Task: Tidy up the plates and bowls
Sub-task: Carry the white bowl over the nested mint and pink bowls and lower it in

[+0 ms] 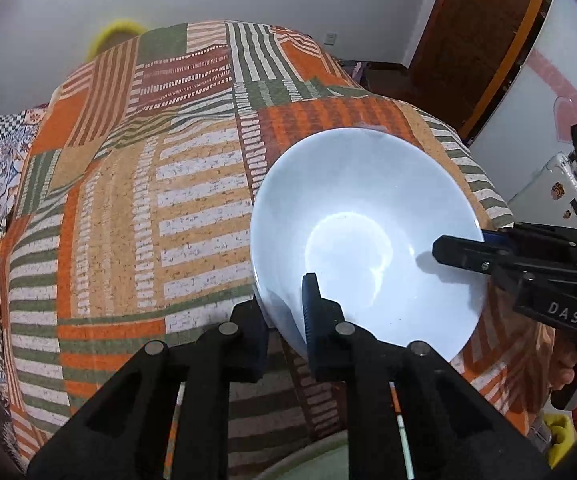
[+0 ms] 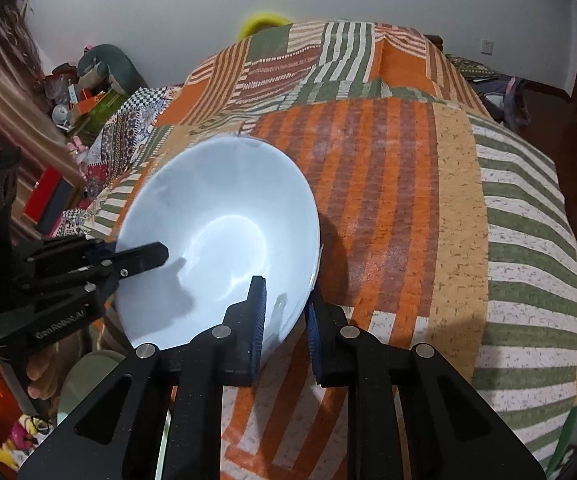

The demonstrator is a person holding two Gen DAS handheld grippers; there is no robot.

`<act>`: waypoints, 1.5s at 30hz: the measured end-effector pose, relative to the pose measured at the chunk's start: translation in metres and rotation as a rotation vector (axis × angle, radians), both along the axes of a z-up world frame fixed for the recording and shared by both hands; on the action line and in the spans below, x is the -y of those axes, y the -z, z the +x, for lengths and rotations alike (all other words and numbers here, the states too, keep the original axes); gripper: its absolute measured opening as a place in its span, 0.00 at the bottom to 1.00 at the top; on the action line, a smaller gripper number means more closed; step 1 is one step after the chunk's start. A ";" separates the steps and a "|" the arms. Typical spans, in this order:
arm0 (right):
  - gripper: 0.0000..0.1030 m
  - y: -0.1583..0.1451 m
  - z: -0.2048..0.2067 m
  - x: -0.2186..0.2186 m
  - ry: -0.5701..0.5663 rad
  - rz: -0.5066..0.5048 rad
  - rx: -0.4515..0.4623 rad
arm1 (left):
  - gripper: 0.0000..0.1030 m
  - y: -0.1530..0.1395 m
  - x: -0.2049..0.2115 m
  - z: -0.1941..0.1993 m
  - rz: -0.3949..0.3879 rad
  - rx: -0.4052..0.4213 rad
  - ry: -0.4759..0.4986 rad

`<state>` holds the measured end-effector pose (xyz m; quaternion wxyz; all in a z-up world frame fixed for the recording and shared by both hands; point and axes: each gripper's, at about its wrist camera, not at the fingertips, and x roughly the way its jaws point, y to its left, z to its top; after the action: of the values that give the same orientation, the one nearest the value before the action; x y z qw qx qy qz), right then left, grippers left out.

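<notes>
A white bowl (image 1: 364,236) is held over the near edge of the patchwork-covered table (image 1: 148,200). My left gripper (image 1: 284,300) is shut on its near-left rim, one finger inside and one outside. My right gripper (image 2: 284,304) is shut on the bowl (image 2: 216,240) at its near-right rim, one finger inside and one outside. The right gripper also shows in the left wrist view (image 1: 464,254), clamped on the bowl's right rim. The left gripper shows in the right wrist view (image 2: 140,258) on the bowl's left rim. The bowl is empty and tilted.
The orange, green and white patchwork cloth (image 2: 428,200) covers the whole table. A pale green round item (image 2: 88,376) lies below the bowl near the table's front edge. Clutter (image 2: 68,100) stands far left. A wooden door (image 1: 476,40) is at the far right.
</notes>
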<state>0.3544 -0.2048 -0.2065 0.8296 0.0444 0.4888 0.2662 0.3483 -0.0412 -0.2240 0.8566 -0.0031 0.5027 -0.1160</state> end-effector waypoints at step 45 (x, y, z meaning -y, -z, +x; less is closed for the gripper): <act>0.17 -0.075 -0.139 -0.131 -0.190 0.010 0.146 | 0.14 -0.096 -0.141 -0.210 -0.040 0.150 -0.196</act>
<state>0.2150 -0.0740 -0.1317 0.8337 -0.0174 0.4279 0.3485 0.1380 0.0999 -0.1283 0.8988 -0.0604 0.4323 -0.0416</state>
